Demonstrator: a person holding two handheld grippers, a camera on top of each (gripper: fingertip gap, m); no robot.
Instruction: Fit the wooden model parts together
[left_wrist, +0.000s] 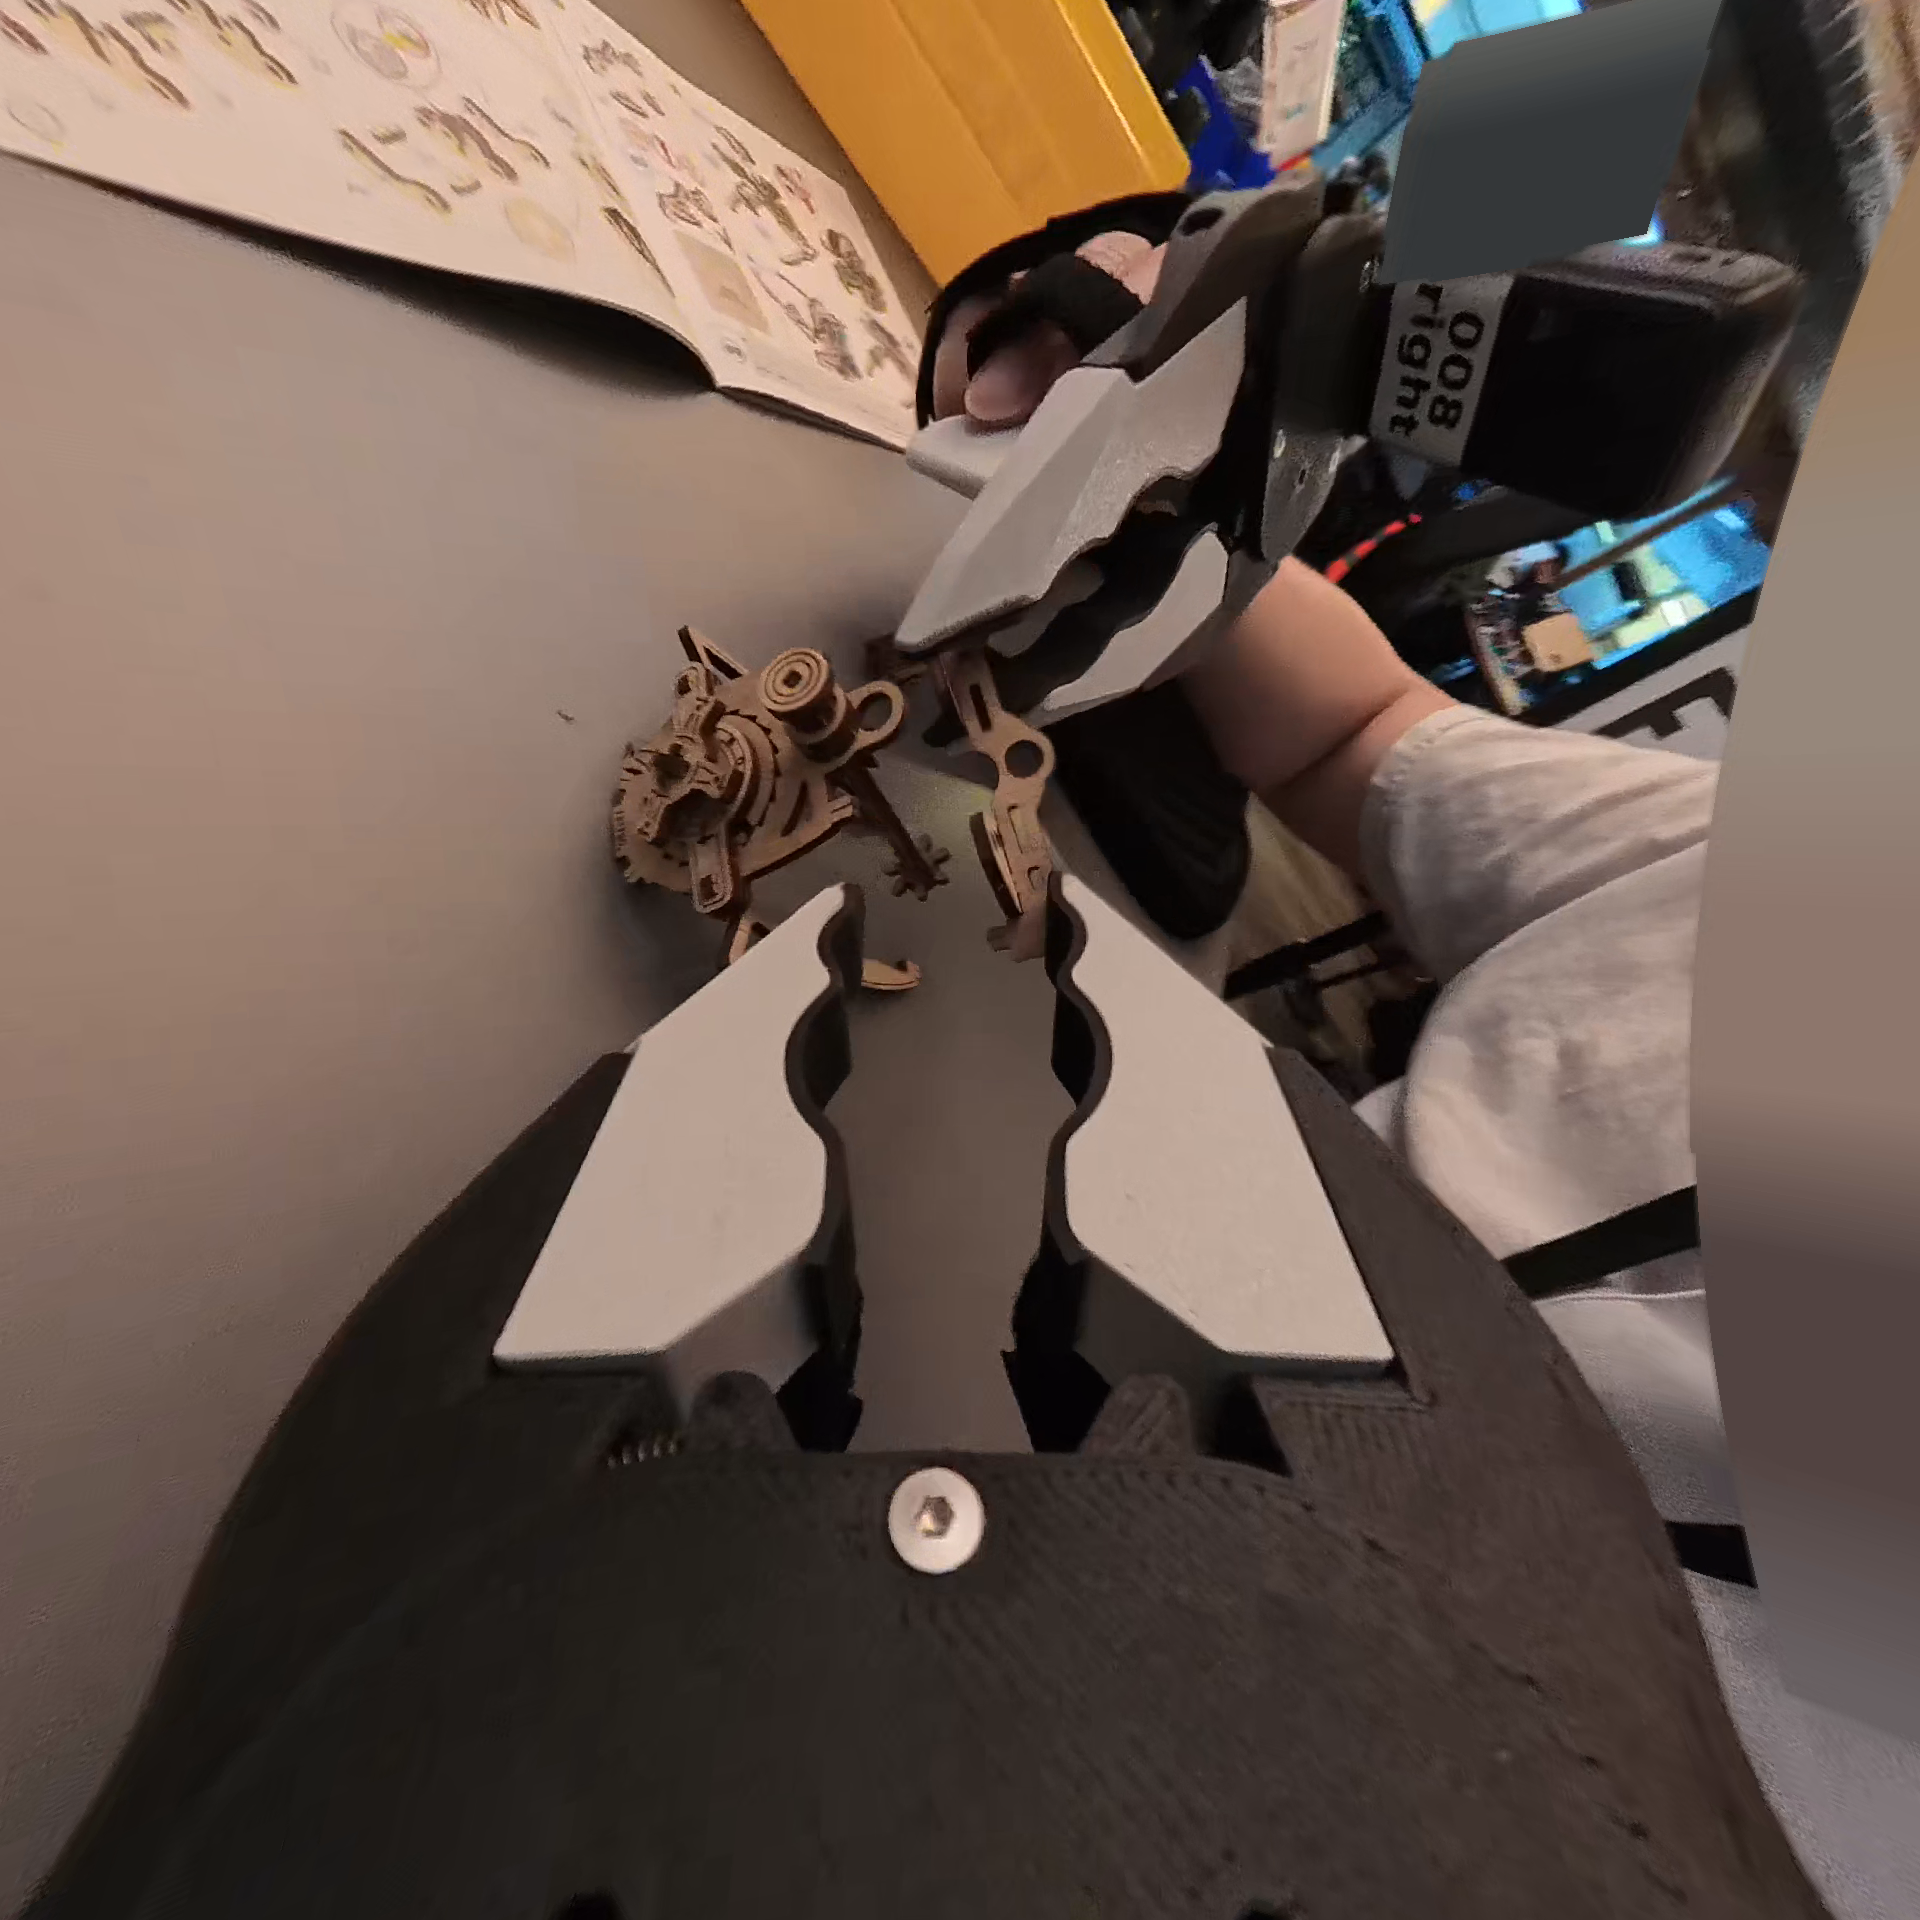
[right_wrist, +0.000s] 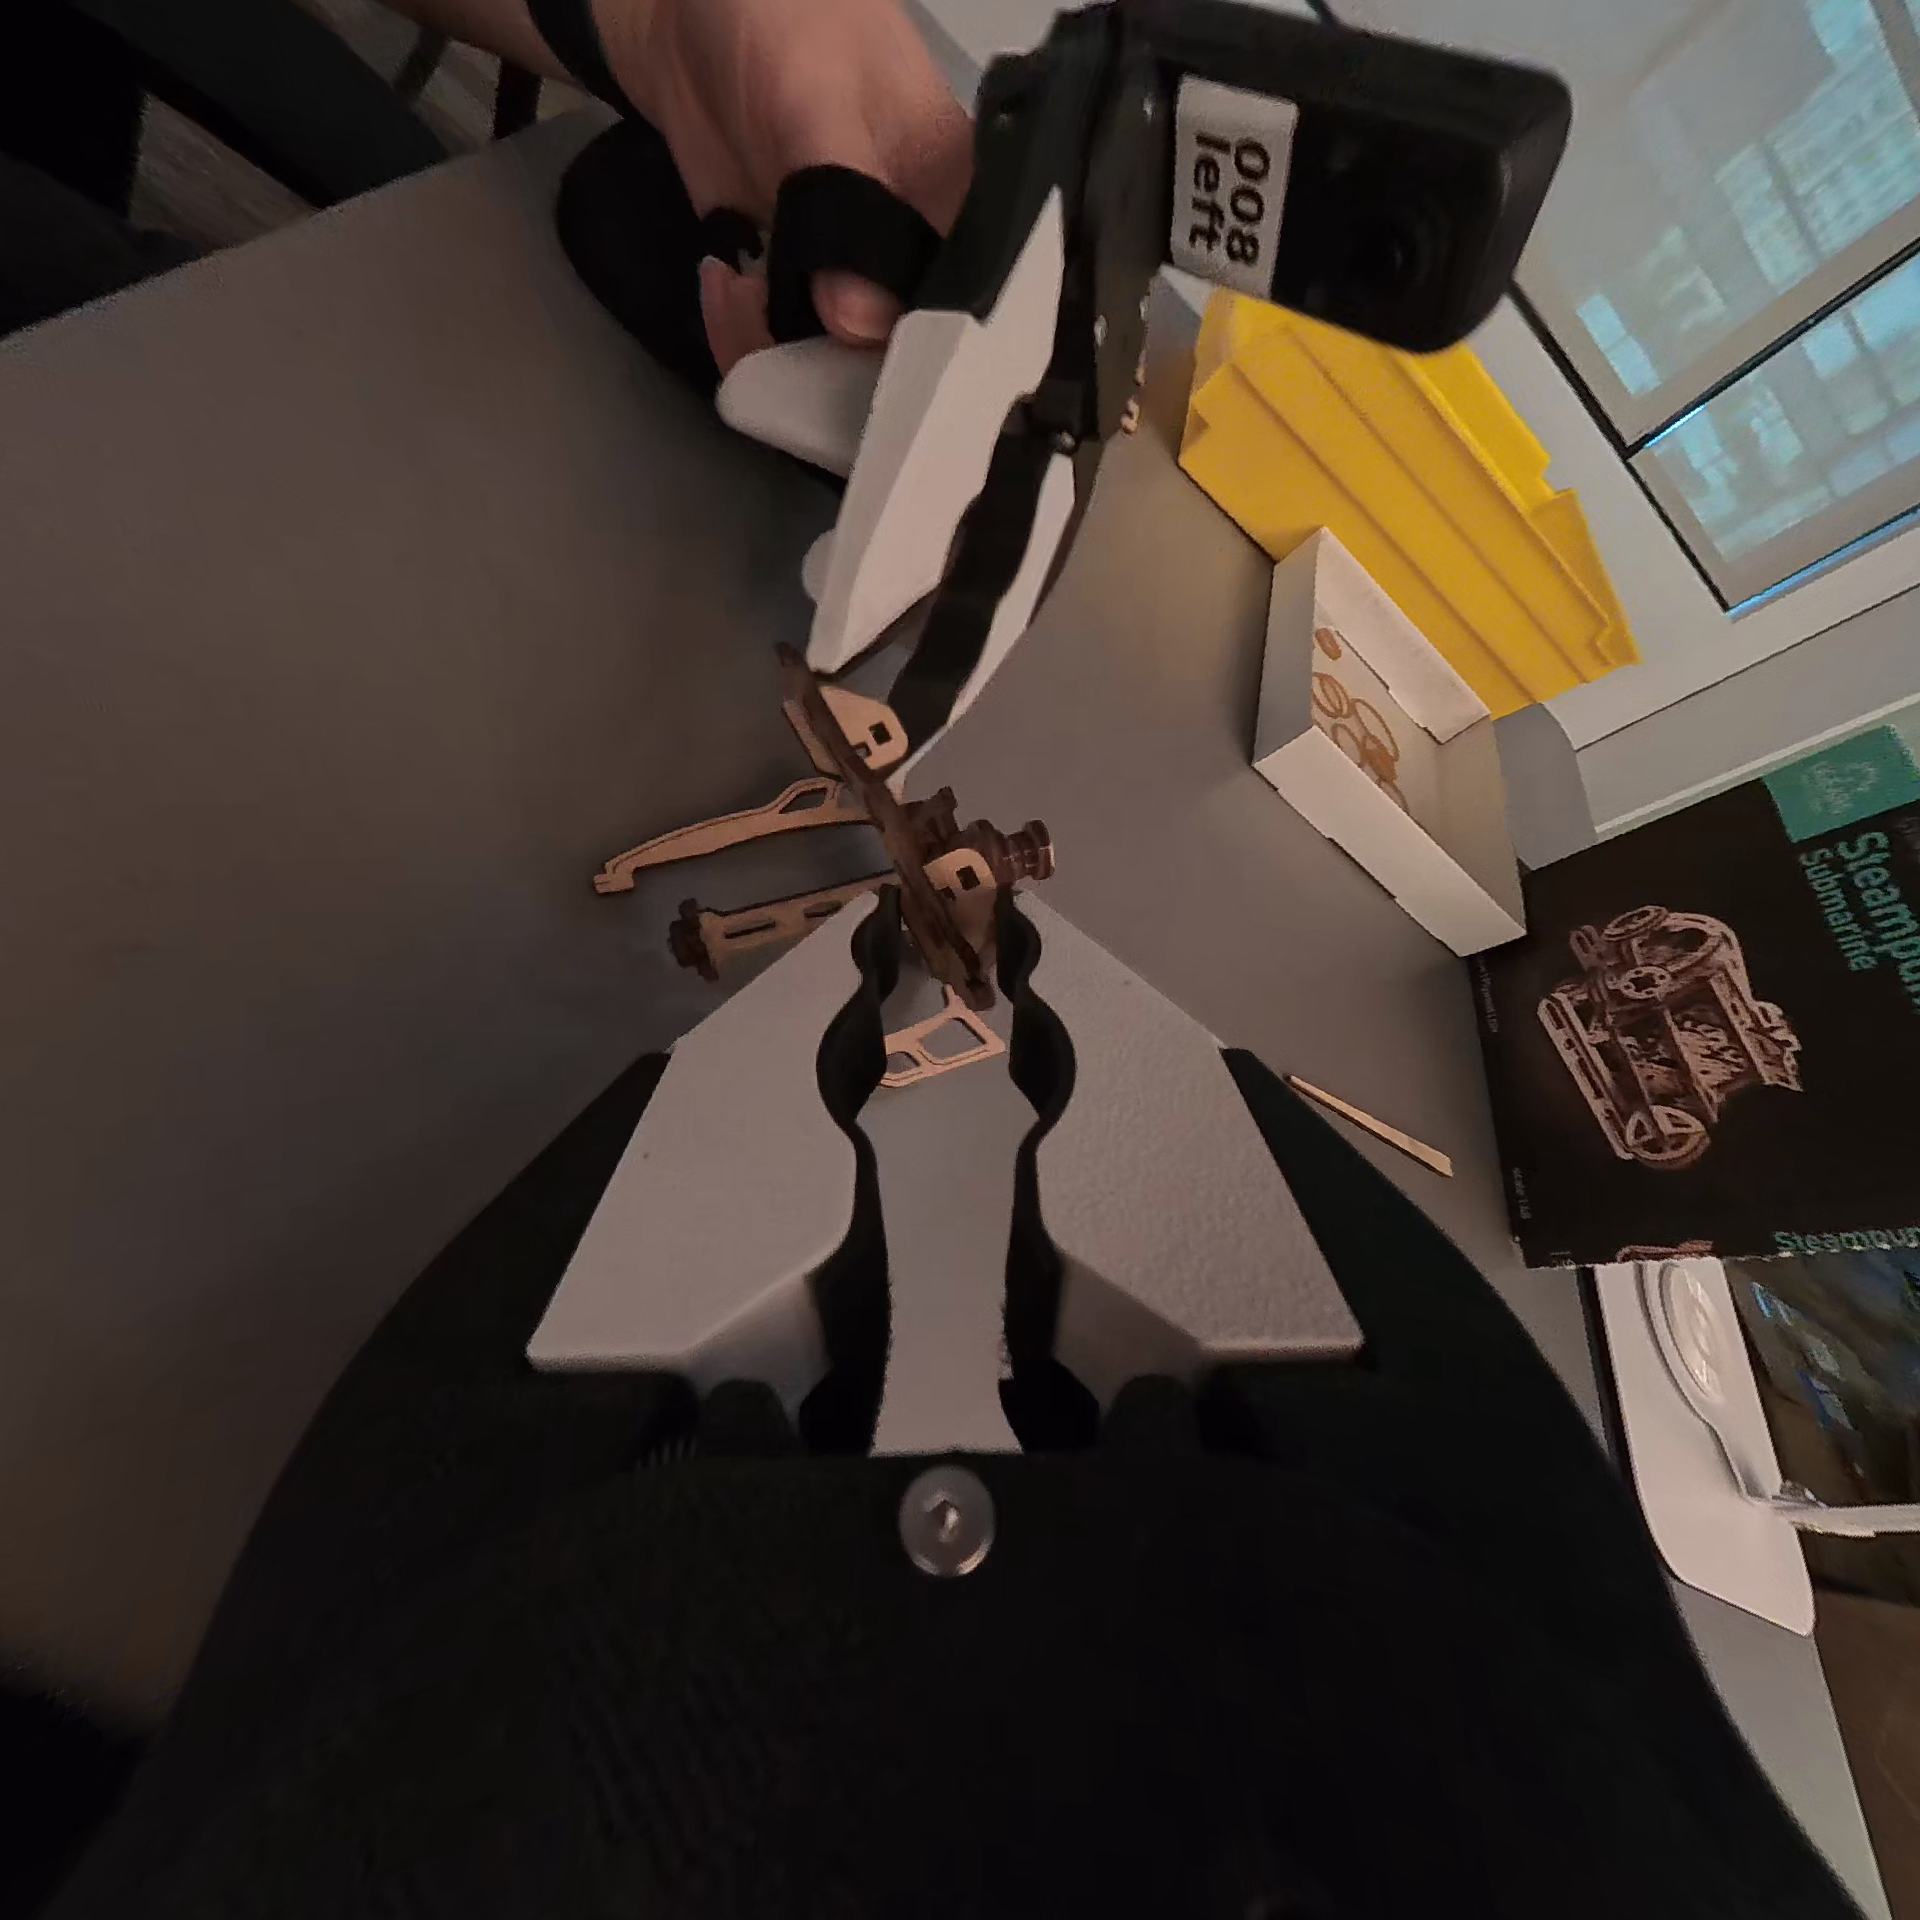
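1. right gripper (right_wrist: 943, 914): fingers clenched on a flat wooden strip (right_wrist: 935, 914), which stands on edge between the tips; in the left wrist view the same gripper (left_wrist: 940, 649) pinches the top end of the strip (left_wrist: 1013, 774), which hangs down from it above the table.
2. left gripper (left_wrist: 951, 914): jaws parted with a clear gap; the strip's lower end lies just beside the inner face of one finger; whether it touches cannot be told. from the right wrist view this gripper (right_wrist: 862, 675) meets the strip's far end, and its grip cannot be judged.
3. geared wooden assembly (left_wrist: 727, 790): sits on the grey table (left_wrist: 312, 727), just beside the hanging strip.
4. loose wooden pieces: a curved arm (right_wrist: 717, 836), a slotted rod (right_wrist: 758, 925) and a small frame (right_wrist: 940, 1044) lie flat on the table near the right gripper's tips.
5. surroundings: open instruction booklet (left_wrist: 468, 156), yellow bin (right_wrist: 1403, 499), white box of parts (right_wrist: 1382, 748), dark kit cover (right_wrist: 1714, 1018).
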